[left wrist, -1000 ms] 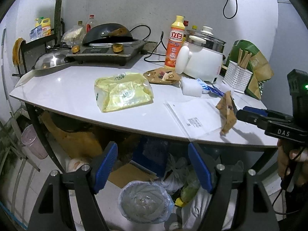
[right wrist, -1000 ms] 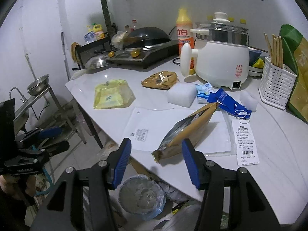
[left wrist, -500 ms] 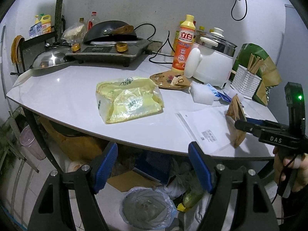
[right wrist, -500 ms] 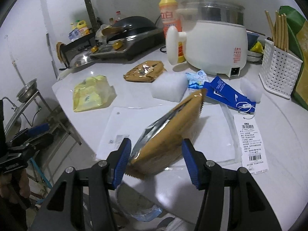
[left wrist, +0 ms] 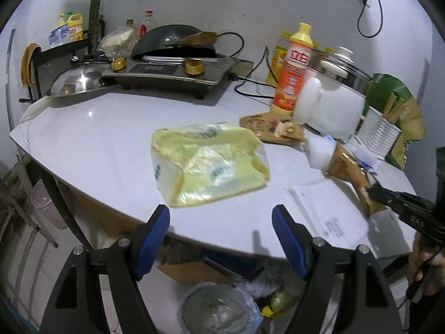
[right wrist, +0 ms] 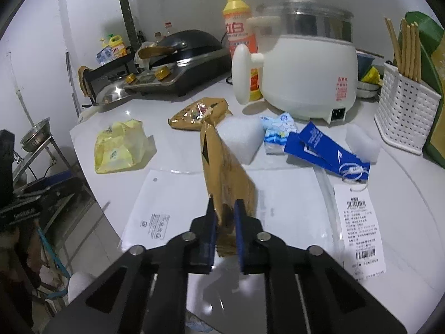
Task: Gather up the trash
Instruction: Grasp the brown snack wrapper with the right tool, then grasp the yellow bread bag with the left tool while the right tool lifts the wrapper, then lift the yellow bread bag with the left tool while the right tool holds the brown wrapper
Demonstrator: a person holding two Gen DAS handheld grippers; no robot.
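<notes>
Picking up trash: brown packet point(right wrist: 226, 172) just pinched.

Right fingers point(right wrist: 224, 217) just closed, now clenched on the packet's near end, far end sticking up past the tips. Left fingers point(left wrist: 221, 228) wide apart, holding nothing, yellow bag point(left wrist: 208, 167) just ahead on the worktop point(left wrist: 91, 139). Next, probably: lift packet, drop in bin point(left wrist: 219, 310) below.

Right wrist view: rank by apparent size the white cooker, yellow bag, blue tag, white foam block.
1. white cooker
2. yellow bag
3. blue tag and white foam block: look alike, so unranked.
The cooker stands farthest back yet looks largest.
</notes>
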